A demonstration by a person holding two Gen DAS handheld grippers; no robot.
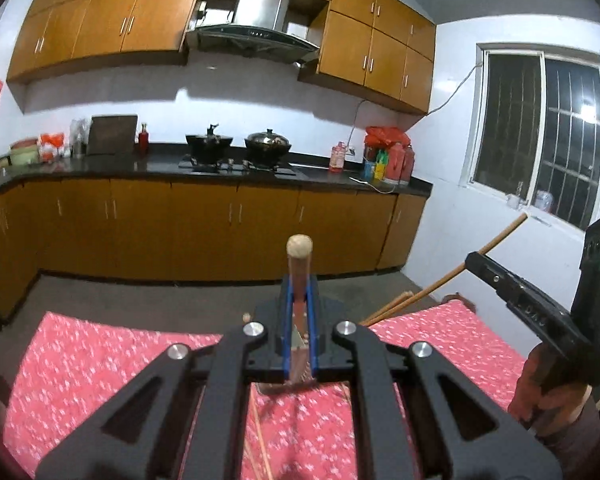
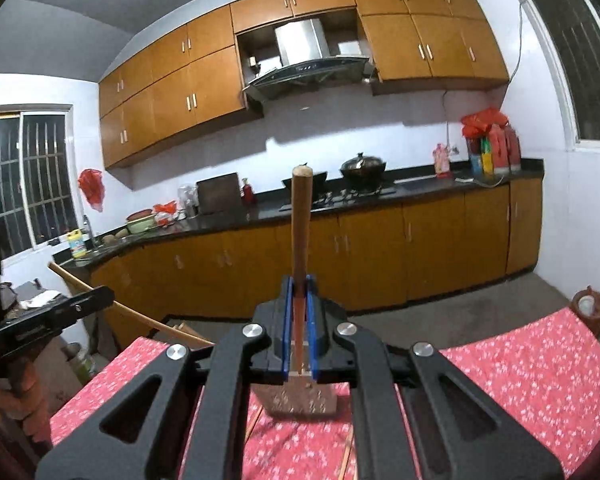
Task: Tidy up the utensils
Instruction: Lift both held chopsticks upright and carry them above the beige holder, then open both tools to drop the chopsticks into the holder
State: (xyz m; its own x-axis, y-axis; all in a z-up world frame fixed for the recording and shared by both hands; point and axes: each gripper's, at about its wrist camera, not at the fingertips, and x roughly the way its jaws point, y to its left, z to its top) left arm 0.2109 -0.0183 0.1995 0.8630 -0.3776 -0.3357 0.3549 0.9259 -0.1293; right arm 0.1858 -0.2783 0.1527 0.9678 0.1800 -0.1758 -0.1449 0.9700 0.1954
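Observation:
My left gripper point(image 1: 299, 292) is shut on a wooden-handled utensil point(image 1: 299, 264); its handle points up and away and its metal blade hangs below the jaws. My right gripper point(image 2: 299, 292) is shut on a wooden-handled spatula point(image 2: 301, 216), with the flat metal blade point(image 2: 300, 394) below the jaws. Both are held above the table with the red floral cloth point(image 1: 100, 360). The right gripper also shows in the left wrist view point(image 1: 500, 280), at the right, with its long wooden handle point(image 1: 496, 240) sticking up. The left gripper shows at the left edge of the right wrist view point(image 2: 60, 312). Thin chopsticks point(image 2: 346, 456) lie on the cloth.
Wooden sticks point(image 1: 392, 306) poke over the table's far edge. Beyond the table is bare floor, then a black counter point(image 1: 140, 166) with pots on a stove point(image 1: 240, 148), bottles and bags. A red jar point(image 2: 590, 306) stands by the table's far right corner.

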